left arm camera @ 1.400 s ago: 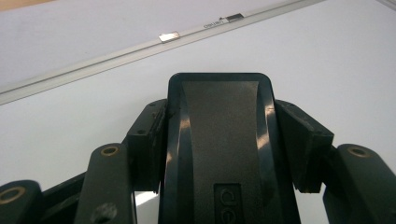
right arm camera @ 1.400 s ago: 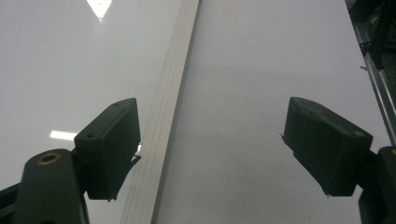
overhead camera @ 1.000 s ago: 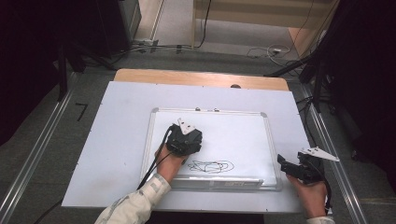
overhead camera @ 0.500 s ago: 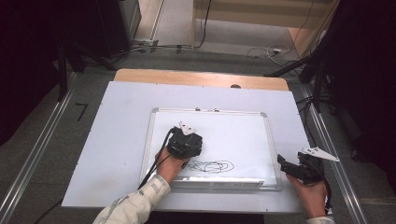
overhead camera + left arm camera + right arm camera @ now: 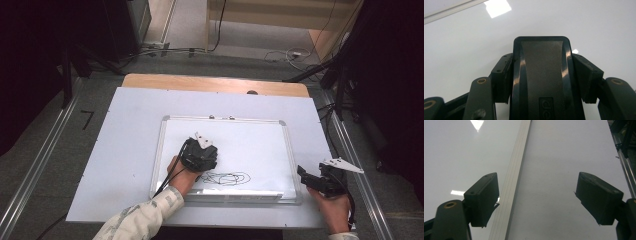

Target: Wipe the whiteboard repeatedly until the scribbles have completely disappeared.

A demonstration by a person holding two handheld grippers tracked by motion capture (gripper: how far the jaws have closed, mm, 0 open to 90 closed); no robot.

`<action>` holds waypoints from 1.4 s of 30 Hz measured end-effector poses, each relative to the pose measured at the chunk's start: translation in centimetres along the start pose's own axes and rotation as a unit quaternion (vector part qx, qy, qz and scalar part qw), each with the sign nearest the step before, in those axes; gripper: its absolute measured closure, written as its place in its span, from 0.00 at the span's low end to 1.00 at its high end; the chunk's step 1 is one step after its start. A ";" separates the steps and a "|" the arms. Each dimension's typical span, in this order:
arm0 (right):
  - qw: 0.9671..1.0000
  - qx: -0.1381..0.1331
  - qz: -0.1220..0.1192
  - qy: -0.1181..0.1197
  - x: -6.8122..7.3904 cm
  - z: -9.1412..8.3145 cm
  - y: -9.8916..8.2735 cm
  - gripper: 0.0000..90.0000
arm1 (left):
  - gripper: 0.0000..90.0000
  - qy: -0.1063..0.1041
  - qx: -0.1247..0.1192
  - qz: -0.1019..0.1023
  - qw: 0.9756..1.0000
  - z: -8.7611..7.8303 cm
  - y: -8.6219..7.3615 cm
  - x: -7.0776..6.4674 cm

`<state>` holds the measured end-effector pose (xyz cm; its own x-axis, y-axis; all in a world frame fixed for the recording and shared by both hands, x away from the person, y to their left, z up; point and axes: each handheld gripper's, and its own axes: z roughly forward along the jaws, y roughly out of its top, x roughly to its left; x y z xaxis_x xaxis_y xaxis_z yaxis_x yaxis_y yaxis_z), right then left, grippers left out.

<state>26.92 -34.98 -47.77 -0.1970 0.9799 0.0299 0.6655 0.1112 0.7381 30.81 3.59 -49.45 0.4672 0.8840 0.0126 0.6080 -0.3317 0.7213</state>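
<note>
A white whiteboard (image 5: pixel 250 140) with a silver frame lies on the table, and a black scribble (image 5: pixel 225 177) runs near its front edge. My left gripper (image 5: pixel 200 156) points down onto the board just left of and above the scribble. It is shut on a black eraser (image 5: pixel 541 65), whose sides touch both pads. The jaws of the left gripper (image 5: pixel 545 76) have just eased open slightly with the eraser still between them. My right gripper (image 5: pixel 312 180) rests at the board's front right corner. In its own view the right gripper (image 5: pixel 540 195) is open and empty over the board's frame (image 5: pixel 511 195).
The whiteboard sits on a larger white sheet (image 5: pixel 125 150) that covers a wooden table (image 5: pixel 210 82). Metal rails (image 5: pixel 40 165) run along both sides. Cables (image 5: pixel 280 52) lie on the floor beyond the table.
My left gripper has slid a little toward the front edge of the board, closer to the scribble. The right gripper has stayed put.
</note>
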 end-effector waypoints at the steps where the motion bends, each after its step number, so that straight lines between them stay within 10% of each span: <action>1: 1.000 0.000 0.000 0.000 0.0 0.0 0.0 0.19 | 0.44 0.000 0.000 0.000 1.000 0.0 0.0 0.0; 42: 1.000 0.001 -0.002 0.002 0.2 0.1 0.2 0.19 | 0.45 -0.057 0.000 0.059 0.997 1.3 1.0 -3.5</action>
<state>27.09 -34.73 -47.74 -0.2016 0.9790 0.0301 0.6660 0.1145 0.7371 30.61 -0.24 -49.63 0.6054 0.7957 0.0174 0.5452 -0.4305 0.7193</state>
